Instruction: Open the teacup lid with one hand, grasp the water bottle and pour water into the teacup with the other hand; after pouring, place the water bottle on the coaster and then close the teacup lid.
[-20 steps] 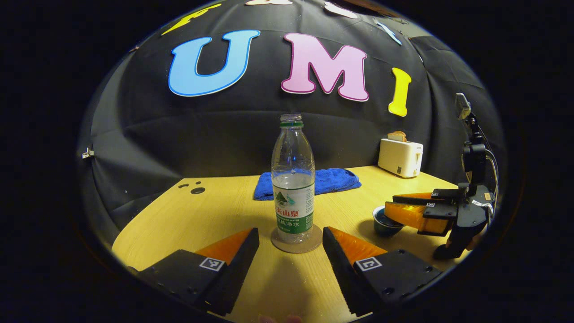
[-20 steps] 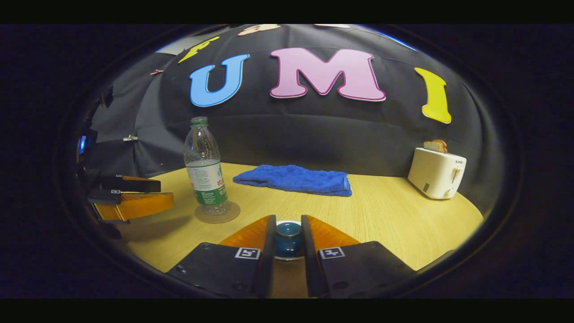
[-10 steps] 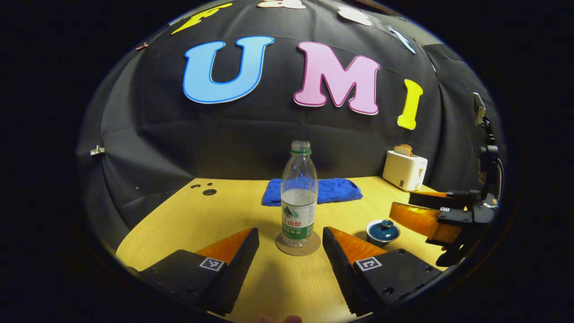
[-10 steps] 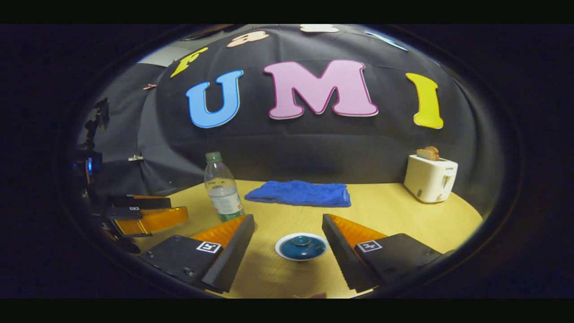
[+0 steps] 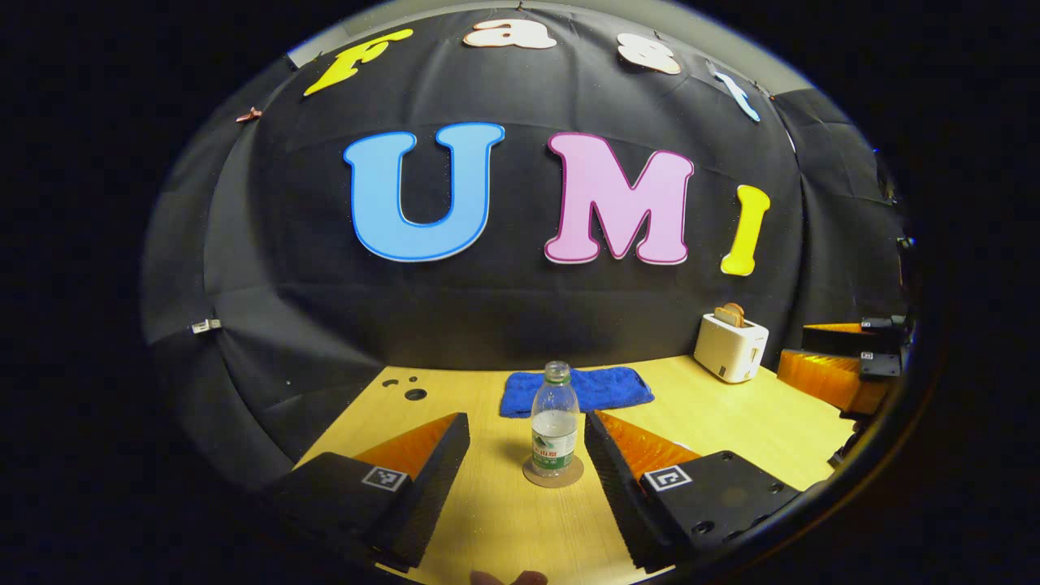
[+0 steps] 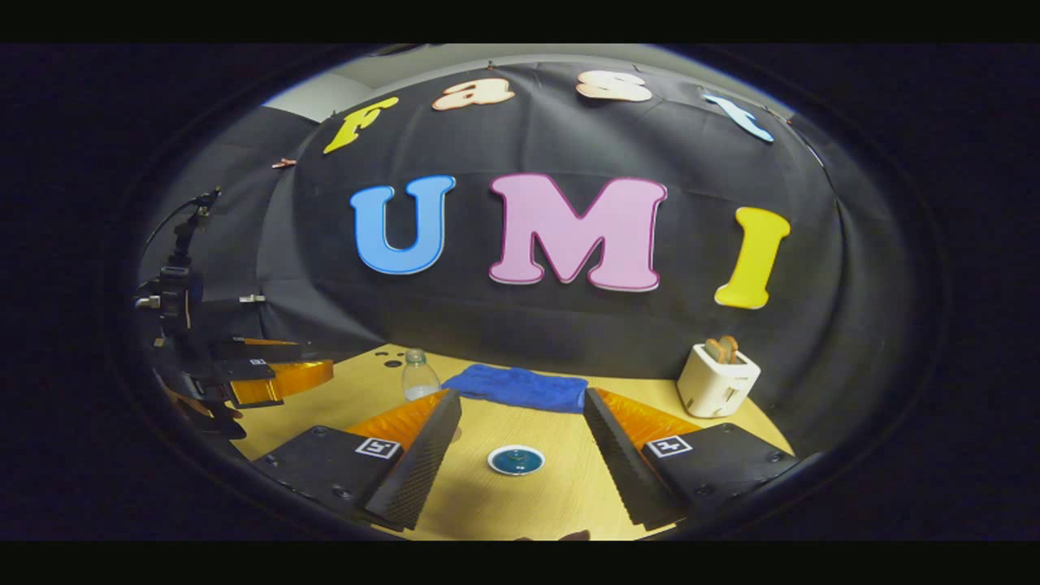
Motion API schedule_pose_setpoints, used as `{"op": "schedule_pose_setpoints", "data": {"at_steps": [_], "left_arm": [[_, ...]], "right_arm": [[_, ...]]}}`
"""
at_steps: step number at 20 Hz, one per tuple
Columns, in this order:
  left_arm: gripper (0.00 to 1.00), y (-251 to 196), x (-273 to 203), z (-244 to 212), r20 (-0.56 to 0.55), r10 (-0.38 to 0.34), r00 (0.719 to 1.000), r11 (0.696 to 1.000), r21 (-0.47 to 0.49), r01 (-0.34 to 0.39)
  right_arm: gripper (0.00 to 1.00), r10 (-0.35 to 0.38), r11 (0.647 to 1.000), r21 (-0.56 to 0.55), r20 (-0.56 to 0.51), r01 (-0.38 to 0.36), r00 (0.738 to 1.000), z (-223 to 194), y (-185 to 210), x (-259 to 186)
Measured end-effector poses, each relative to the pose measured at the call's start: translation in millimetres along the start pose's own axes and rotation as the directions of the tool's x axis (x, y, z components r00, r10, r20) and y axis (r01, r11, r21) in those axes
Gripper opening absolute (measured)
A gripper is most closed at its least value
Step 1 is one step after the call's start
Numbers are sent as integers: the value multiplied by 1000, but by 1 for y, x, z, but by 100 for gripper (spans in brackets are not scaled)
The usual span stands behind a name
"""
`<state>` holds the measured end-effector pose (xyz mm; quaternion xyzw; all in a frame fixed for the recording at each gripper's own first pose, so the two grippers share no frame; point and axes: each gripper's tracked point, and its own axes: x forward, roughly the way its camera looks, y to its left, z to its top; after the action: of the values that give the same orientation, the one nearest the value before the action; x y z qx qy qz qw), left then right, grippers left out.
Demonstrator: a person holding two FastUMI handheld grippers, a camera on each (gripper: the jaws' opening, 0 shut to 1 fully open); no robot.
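Both your left gripper (image 5: 526,455) and right gripper (image 6: 522,455) have jaws released and grasp nothing; the water bottle (image 5: 555,429) stands upright on its coaster (image 5: 553,474), and the teacup (image 6: 516,460), lid seated, rests on the surface (image 6: 520,512), well apart from either gripper. The task appears complete, so the step in hand is the retreat. Withdraw straight and high, jaws wide, clear of bottle and cup.

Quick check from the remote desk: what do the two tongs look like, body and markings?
Each tongs, left and right, has two wedge-shaped fingers on black blocks with screw holes, each block carrying a small square black-and-white tag. The right fingers have ridged inner faces. Cables rise behind the left tongs in the right gripper view.
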<state>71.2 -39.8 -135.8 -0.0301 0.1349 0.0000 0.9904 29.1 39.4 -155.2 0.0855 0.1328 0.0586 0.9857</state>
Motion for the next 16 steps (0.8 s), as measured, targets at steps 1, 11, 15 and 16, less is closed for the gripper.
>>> {"op": "schedule_pose_setpoints", "data": {"at_steps": [1,11,15,16], "left_arm": [[90,1,-7,9,9,5,1000,1000,-1,-5],[90,35,-48,51,49,51,998,999,9,-51],[90,40,-50,55,69,39,997,999,15,-40],[90,40,-50,56,75,29,997,999,22,-31]], "right_arm": [[93,-3,1000,3,18,3,1000,16,-1,-4],[93,-60,997,-36,125,65,990,92,-7,-37],[96,-99,994,-27,122,103,988,92,-6,-43],[96,-118,992,-33,123,123,985,94,-8,-45]]}}
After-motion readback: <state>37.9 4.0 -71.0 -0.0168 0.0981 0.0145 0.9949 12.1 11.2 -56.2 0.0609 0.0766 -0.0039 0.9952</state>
